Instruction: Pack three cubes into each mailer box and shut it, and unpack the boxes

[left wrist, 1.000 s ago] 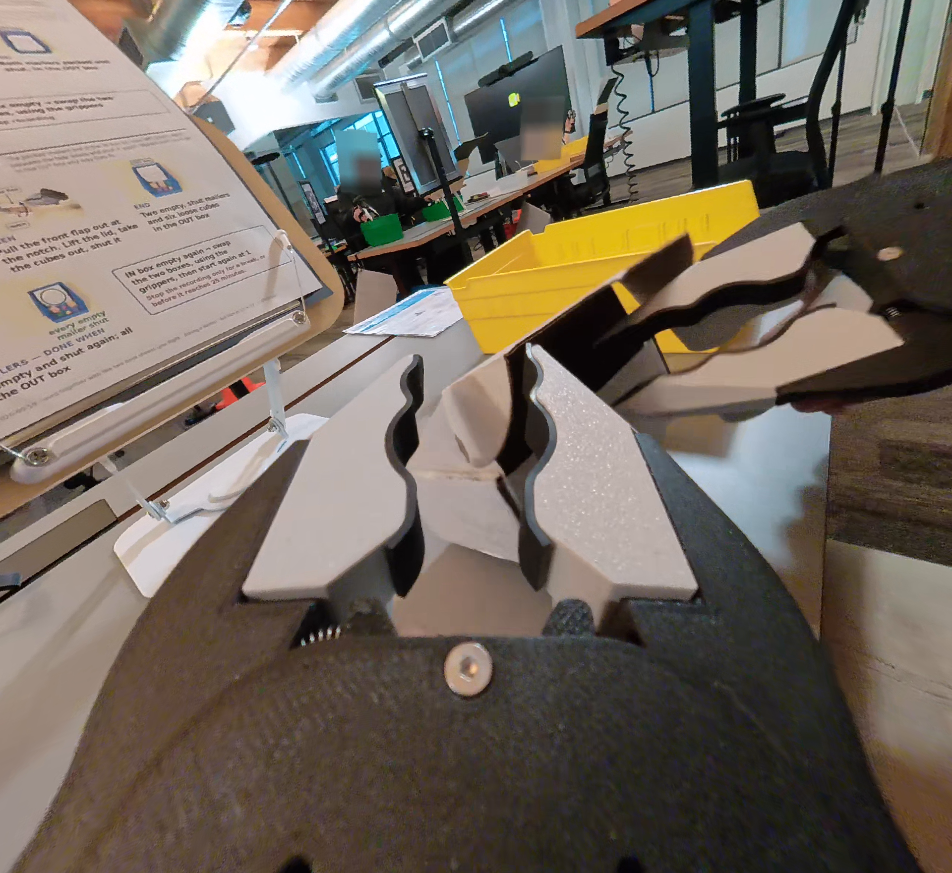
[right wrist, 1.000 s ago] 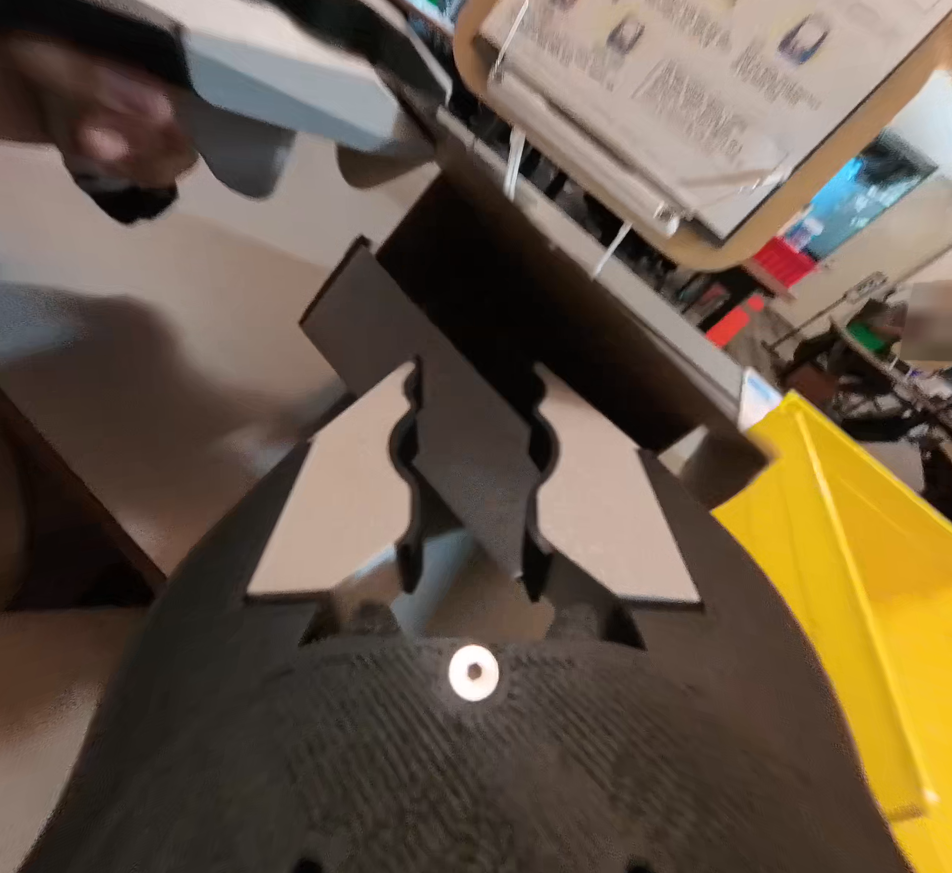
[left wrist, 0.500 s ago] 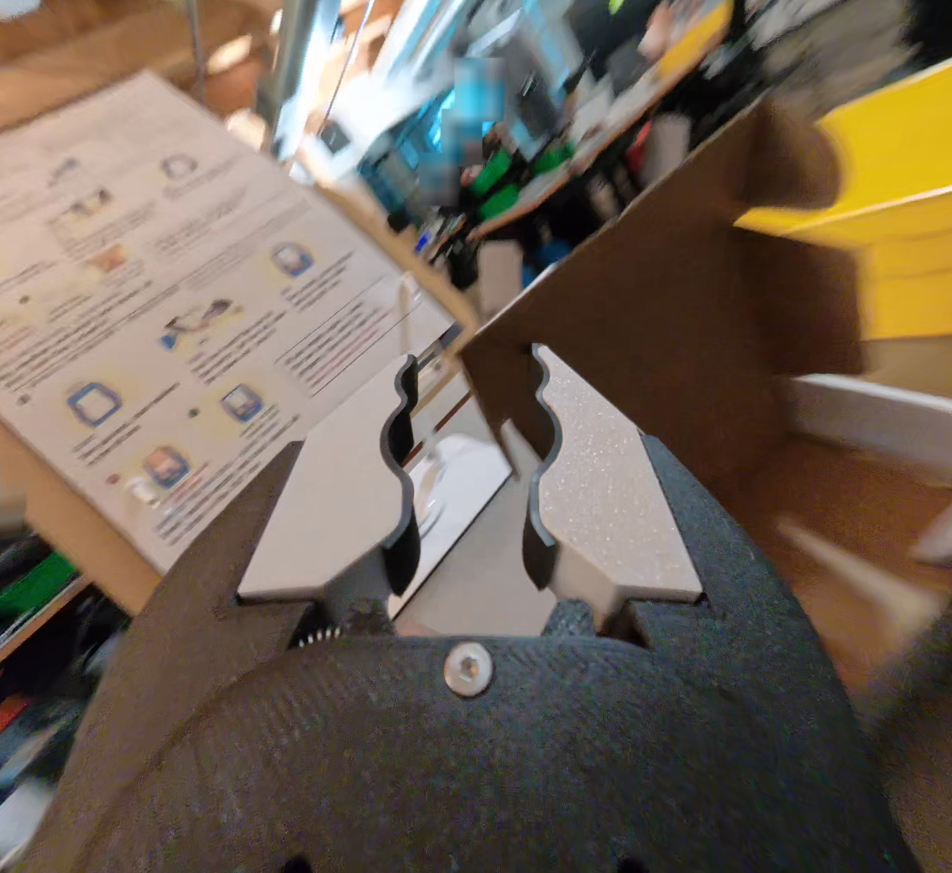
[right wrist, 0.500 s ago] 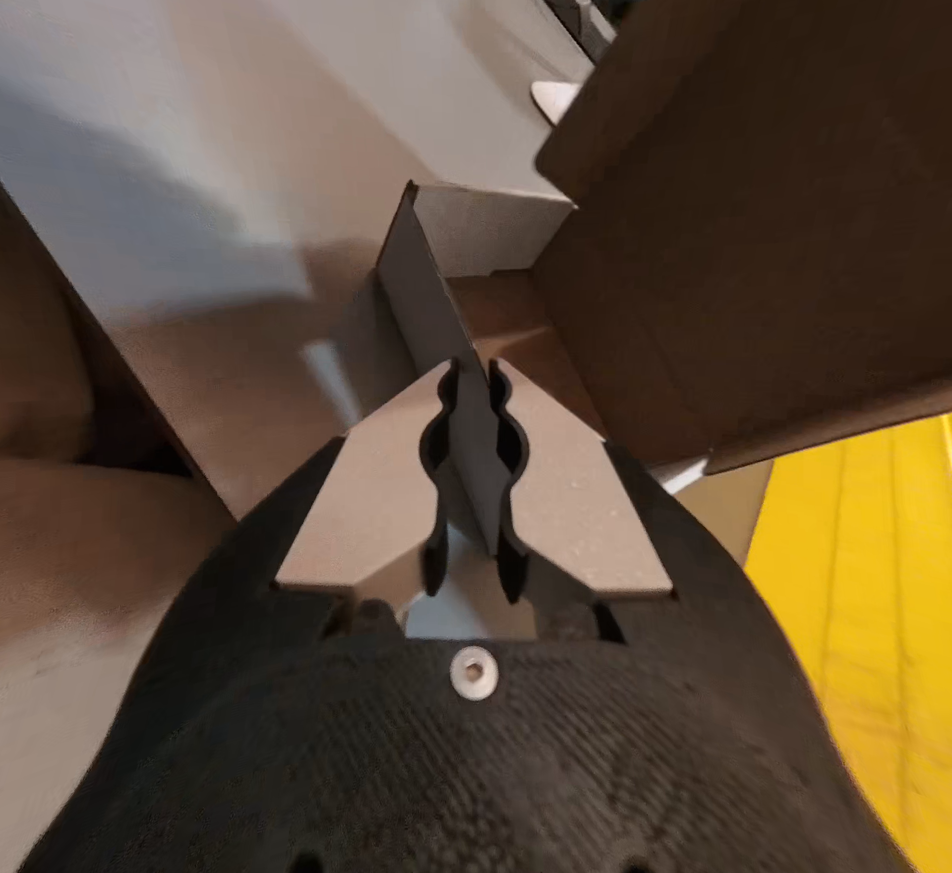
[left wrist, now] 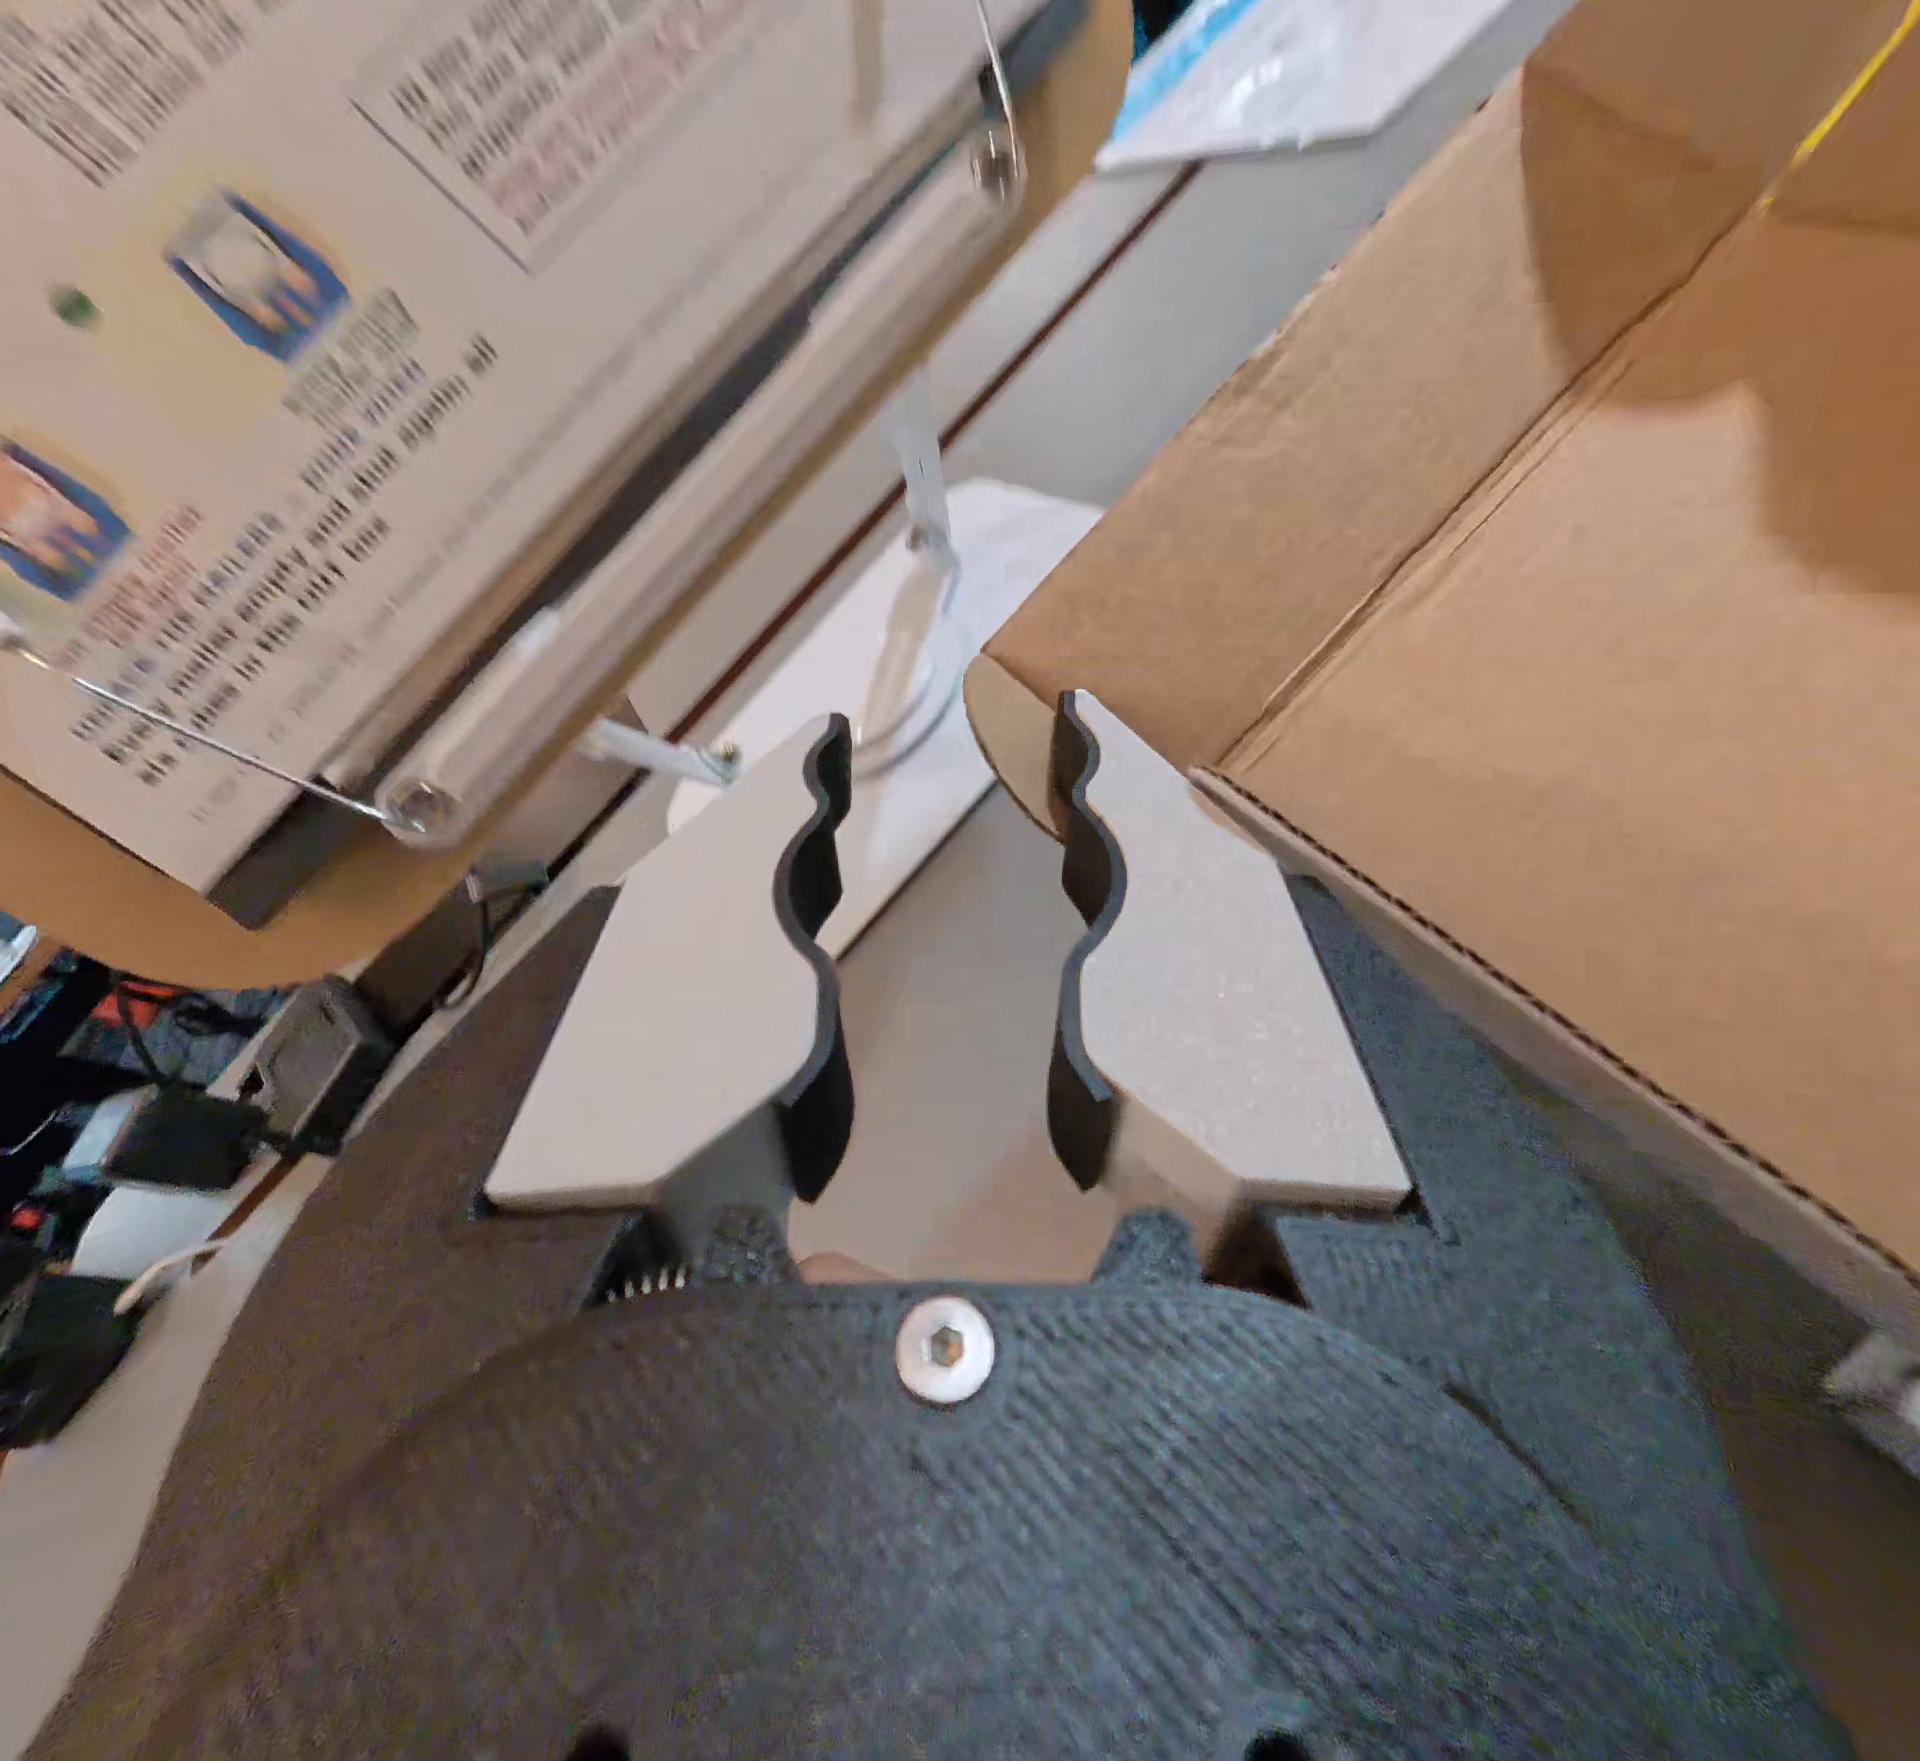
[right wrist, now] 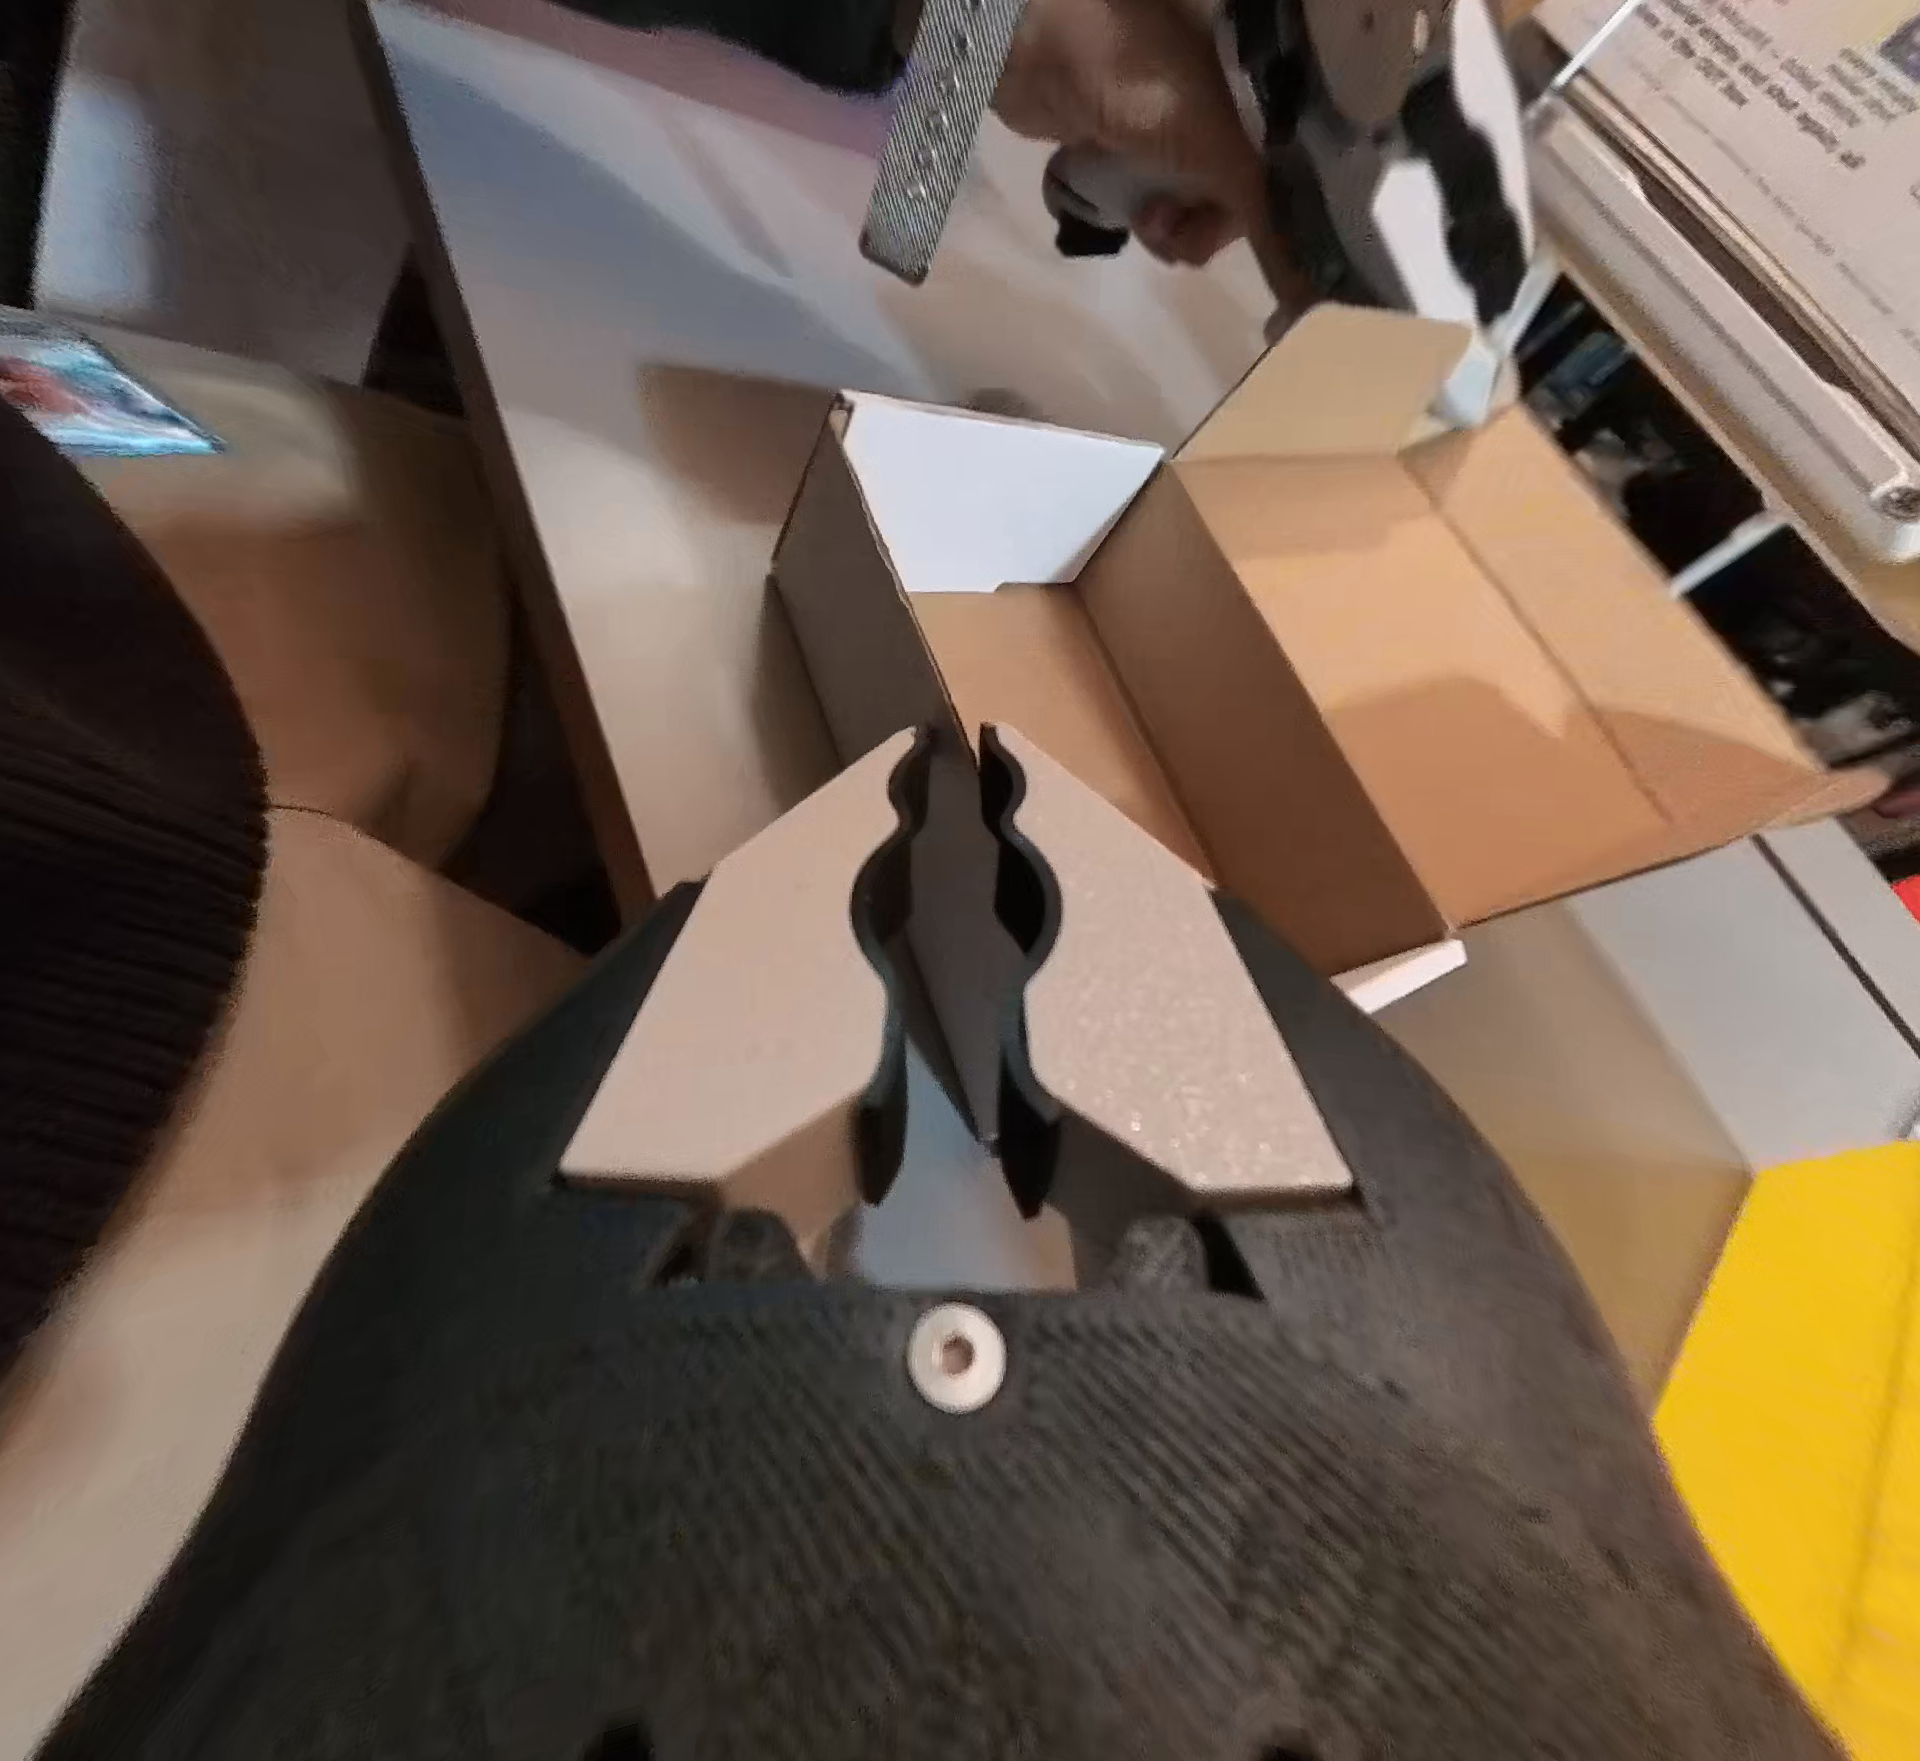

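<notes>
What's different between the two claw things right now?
The left gripper is open with nothing between its fingers; the right gripper is shut on a side flap of the open mailer box. The left one sits beside the box's lid, the right one at its near wall. Both have grey fingers on black bodies.

The mailer box [right wrist: 1351, 672] is matt corrugated cardboard; the fingers [left wrist: 707, 984] are grainy grey plastic on rough black housing.

We saw a pale desk [left wrist: 1049, 340] with a dark seam running across it, and a printed instruction sheet on a wooden board [left wrist: 436, 277] propped above it. A yellow bin [right wrist: 1808, 1462] stood beside it; cables and dark devices [left wrist: 156, 1140] lay below
</notes>
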`<state>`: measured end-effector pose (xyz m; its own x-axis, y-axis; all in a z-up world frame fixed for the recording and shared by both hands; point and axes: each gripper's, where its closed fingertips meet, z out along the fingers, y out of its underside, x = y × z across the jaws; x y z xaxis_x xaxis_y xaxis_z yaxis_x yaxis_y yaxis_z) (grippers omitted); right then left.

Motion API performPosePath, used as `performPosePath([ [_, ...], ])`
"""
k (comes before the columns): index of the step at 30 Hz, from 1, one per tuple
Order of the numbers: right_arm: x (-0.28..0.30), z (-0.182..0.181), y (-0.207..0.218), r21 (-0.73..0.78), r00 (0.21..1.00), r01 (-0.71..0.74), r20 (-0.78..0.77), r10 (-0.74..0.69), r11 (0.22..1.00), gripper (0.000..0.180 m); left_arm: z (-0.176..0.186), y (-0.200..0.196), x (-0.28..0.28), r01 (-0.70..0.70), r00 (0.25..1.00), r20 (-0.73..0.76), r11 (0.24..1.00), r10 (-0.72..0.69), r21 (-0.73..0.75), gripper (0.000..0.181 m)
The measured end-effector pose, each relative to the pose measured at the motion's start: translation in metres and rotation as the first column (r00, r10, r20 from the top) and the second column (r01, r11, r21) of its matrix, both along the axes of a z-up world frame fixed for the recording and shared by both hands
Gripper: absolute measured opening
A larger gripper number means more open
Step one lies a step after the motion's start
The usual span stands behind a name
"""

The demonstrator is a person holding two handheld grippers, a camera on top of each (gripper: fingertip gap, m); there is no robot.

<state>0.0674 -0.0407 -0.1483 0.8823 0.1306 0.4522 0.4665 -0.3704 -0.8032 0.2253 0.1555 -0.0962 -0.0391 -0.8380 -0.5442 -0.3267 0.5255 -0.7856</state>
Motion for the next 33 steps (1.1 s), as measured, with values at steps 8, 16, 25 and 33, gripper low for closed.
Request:
performPosePath([
  [8, 0.001, 0.001, 0.003, 0.014, 1.000, 0.014, -0.025, -0.014, 1.000, 0.009, -0.001, 0.006, -0.014, -0.018, 0.998, 0.060, 1.000, 0.018, 0.002, 0.031],
  [16, 0.007, 0.007, 0.010, 0.047, 0.999, 0.031, 0.021, -0.032, 0.998, 0.011, 0.048, -0.005, -0.039, 0.001, 0.983, 0.186, 0.999, 0.006, -0.038, 0.039],
  [25, 0.012, 0.007, 0.033, 0.044, 0.998, 0.008, 0.055, -0.011, 0.999, 0.008, 0.056, 0.004, -0.085, -0.055, 0.984, 0.165, 0.995, 0.068, -0.081, 0.049],
  [33, 0.019, 0.027, 0.043, 0.124, 0.999, 0.023, 0.045, -0.029, 0.992, 0.022, 0.038, 0.008, -0.159, -0.143, 0.979, 0.122, 0.975, 0.165, -0.172, 0.049],
])
